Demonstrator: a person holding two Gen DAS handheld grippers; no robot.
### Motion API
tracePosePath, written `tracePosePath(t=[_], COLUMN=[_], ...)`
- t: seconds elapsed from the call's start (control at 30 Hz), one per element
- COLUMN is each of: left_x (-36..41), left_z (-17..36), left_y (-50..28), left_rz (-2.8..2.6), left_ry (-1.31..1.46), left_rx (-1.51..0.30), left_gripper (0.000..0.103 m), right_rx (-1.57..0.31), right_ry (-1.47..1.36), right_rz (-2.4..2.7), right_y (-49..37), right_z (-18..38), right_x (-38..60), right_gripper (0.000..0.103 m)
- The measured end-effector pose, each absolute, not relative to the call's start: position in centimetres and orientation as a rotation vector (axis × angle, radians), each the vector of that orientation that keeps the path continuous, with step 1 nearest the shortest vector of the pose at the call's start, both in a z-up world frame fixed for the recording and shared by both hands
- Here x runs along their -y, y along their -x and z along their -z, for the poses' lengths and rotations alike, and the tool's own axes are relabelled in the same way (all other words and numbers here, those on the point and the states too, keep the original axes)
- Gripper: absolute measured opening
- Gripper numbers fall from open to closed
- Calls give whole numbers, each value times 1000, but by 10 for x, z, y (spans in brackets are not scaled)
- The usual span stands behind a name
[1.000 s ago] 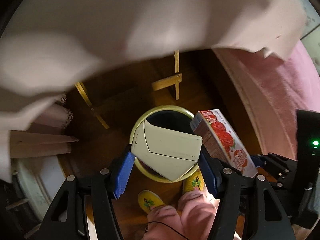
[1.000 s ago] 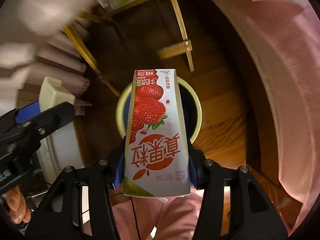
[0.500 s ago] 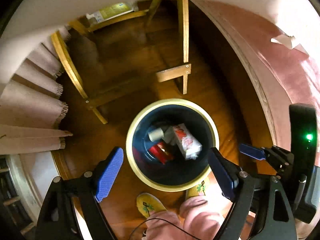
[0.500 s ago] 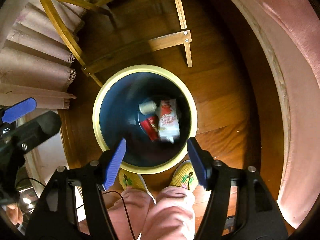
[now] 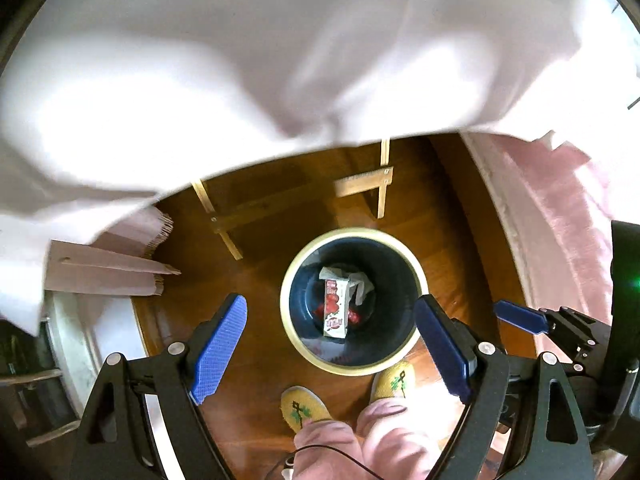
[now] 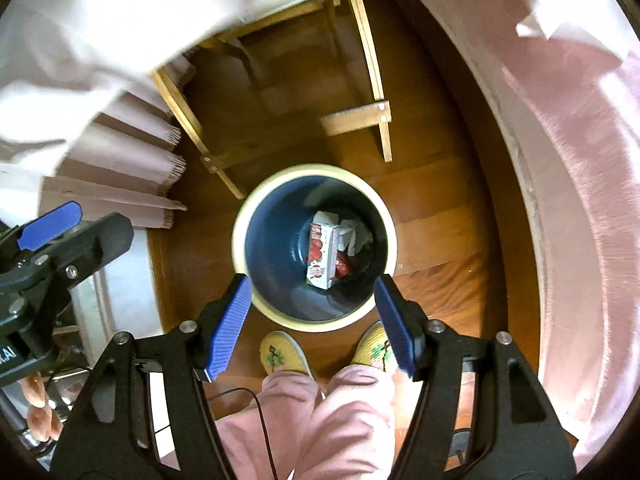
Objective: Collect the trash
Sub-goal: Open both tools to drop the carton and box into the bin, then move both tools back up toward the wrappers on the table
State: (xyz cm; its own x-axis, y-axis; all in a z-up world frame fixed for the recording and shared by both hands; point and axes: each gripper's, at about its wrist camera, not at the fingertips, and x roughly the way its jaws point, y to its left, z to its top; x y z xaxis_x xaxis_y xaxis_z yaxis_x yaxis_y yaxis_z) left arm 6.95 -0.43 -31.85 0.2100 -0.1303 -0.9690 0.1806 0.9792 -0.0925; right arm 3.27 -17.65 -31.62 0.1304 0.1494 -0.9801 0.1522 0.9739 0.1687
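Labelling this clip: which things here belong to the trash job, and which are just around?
Job: trash bin; strawberry drink carton; crumpled white paper; left gripper; right gripper.
Around: wooden chair frame; yellow slippers; white tablecloth.

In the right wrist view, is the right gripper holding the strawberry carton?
No, the right gripper is open and empty, and the strawberry carton lies at the bottom of the trash bin.
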Motion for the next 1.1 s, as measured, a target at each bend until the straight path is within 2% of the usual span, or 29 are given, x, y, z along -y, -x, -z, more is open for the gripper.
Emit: tracePosePath(t=[0.73,1.1], left_x=[-3,-21], left_z=[6,-79], left_y=[-45,-50], left_rz=[161,67], left_ry=[-44,-29], left_rx=[-1031,-904], left_gripper=[87,87], right_rx=[-1183,-1027], right_ry=[-183,-122], right_rz=[-218,-325], right_y=[-51,-80], right_z=[40,-35], right_x=[155,149], right_gripper=[61,61])
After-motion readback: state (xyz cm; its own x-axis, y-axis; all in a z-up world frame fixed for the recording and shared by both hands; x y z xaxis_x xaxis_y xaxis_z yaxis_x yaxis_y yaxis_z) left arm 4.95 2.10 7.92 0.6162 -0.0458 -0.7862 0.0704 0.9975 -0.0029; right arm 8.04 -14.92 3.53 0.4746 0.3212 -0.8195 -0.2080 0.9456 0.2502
